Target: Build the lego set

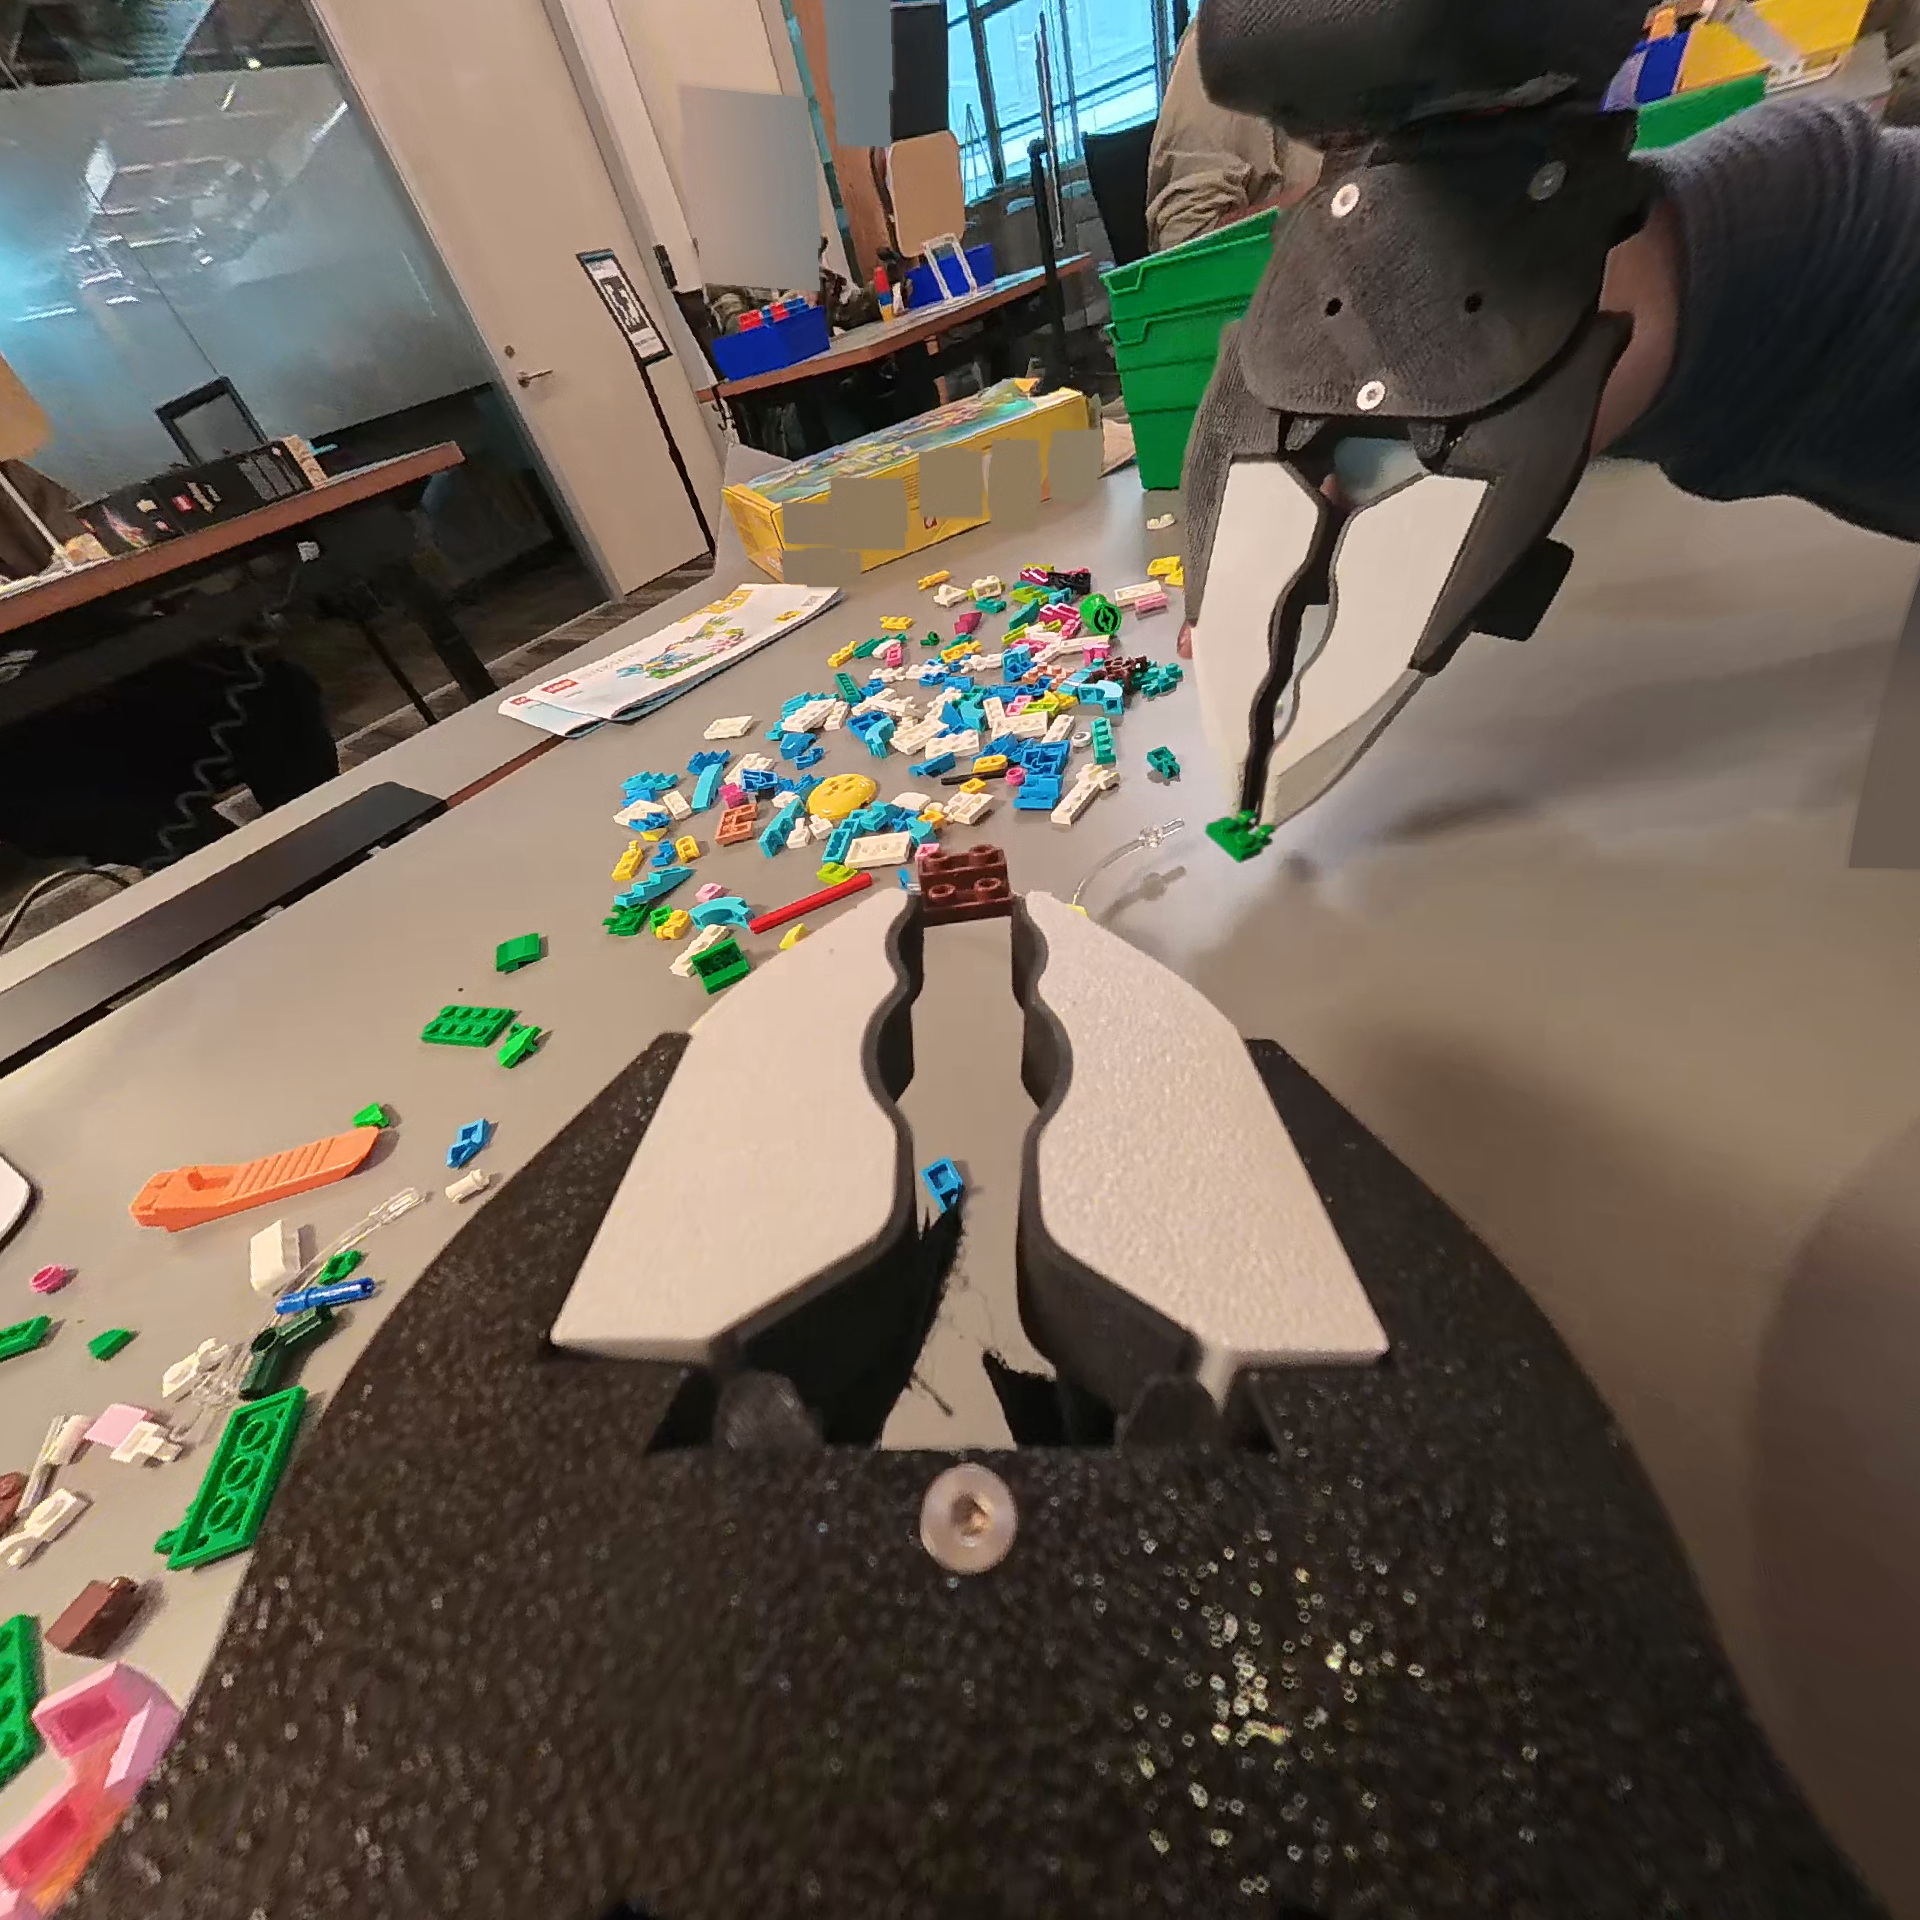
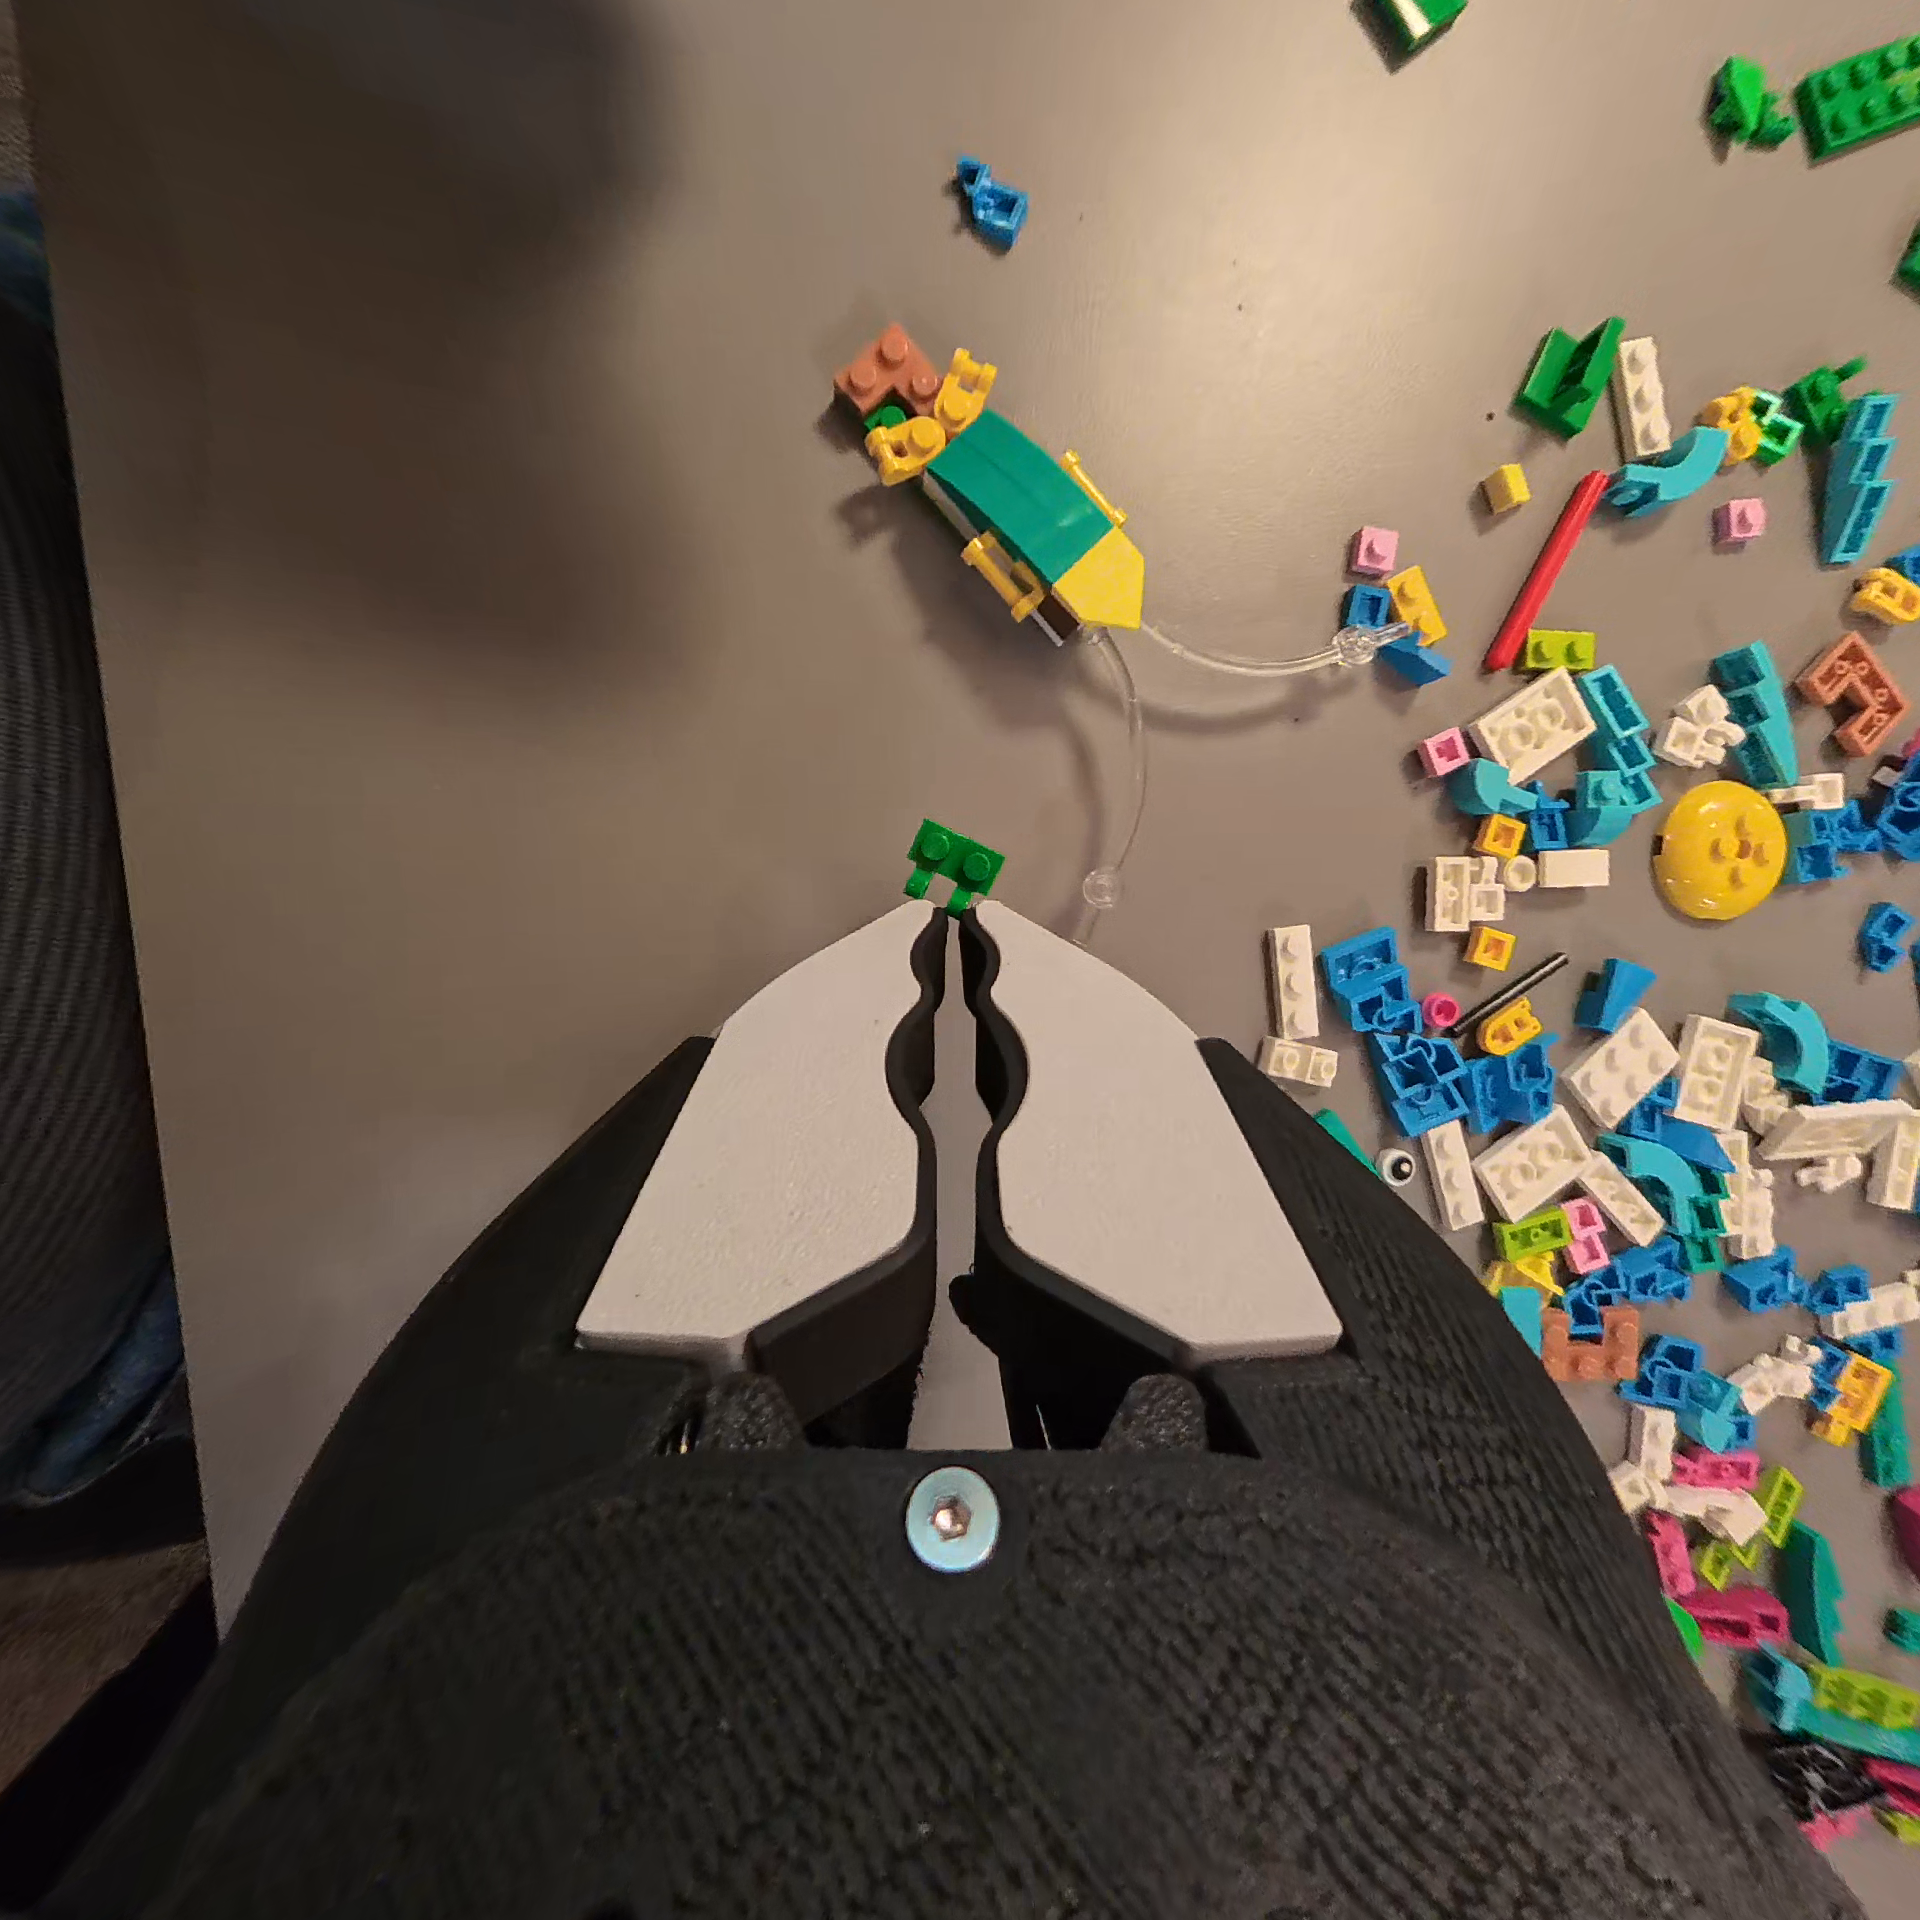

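Note:
My right gripper (image 2: 954, 909) is shut on a small green clip plate (image 2: 954, 857) and holds it by one edge, just above the grey table. It also shows in the left wrist view (image 1: 1257, 810), tips down, with the green plate (image 1: 1238, 834) at its tips. A small build (image 2: 997, 488) with a green and yellow top, yellow clips and a brown end lies on the table beyond the plate, with clear curved rods (image 2: 1127, 748) trailing from it. My left gripper (image 1: 966, 914) is open and empty; the build's brown end (image 1: 966, 881) shows just past its tips.
A spread of loose bricks (image 1: 935, 707) covers the table's middle and shows in the right wrist view (image 2: 1662, 1091). A yellow box (image 1: 914, 488), a booklet (image 1: 675, 655) and green bins (image 1: 1174, 343) stand behind. An orange separator (image 1: 255, 1179) and green plates (image 1: 239, 1475) lie left. The tips of one gripper are about 12 cm away from the tips of the other. My left gripper is the nearer one to the orange separator (image 1: 255, 1179): about 25 cm, against 30 cm.

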`<state>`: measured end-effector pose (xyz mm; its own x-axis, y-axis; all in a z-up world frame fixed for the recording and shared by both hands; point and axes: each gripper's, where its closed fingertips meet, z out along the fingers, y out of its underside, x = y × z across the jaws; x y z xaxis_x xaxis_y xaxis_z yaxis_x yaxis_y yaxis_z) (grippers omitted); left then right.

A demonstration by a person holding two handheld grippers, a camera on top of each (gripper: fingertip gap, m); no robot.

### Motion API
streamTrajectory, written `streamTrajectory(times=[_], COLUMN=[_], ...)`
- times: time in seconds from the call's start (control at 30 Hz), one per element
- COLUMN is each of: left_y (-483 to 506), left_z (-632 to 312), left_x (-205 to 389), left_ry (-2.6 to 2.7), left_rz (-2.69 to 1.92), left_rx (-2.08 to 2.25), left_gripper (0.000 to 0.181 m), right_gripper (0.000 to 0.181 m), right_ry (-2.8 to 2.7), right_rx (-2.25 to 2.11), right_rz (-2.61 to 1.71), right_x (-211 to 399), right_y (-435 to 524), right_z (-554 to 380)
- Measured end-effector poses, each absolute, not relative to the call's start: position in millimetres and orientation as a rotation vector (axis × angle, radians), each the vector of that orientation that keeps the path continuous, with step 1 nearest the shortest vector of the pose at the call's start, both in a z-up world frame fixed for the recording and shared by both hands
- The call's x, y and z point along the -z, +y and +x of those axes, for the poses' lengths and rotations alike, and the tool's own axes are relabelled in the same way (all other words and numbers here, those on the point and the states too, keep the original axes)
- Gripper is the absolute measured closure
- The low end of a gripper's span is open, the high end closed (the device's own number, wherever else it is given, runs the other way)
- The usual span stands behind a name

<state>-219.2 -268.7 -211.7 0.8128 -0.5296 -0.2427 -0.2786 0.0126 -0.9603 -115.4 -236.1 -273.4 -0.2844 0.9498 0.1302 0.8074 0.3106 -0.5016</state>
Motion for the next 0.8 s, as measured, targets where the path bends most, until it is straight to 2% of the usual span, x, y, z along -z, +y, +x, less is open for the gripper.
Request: streamTrajectory(times=[0.4,0.8], left_y=[-269.5,-270.3], left_z=[-218.7,-218.4], left_x=[211.6,211.0], left_ry=[0.666,0.671], left_rz=[-1.577,-1.572], left_rx=[0.219,0.226], left_gripper=[0.166,0.166], right_gripper=[0.18,0.175], right_ry=[-2.18,-2.054], right_rx=[-0.358,-0.575], right_rz=[-1.677,-1.799], right_x=[287.9,280.7], right_y=[-227.6,-232.0], right_z=[-111.0,-107.5])
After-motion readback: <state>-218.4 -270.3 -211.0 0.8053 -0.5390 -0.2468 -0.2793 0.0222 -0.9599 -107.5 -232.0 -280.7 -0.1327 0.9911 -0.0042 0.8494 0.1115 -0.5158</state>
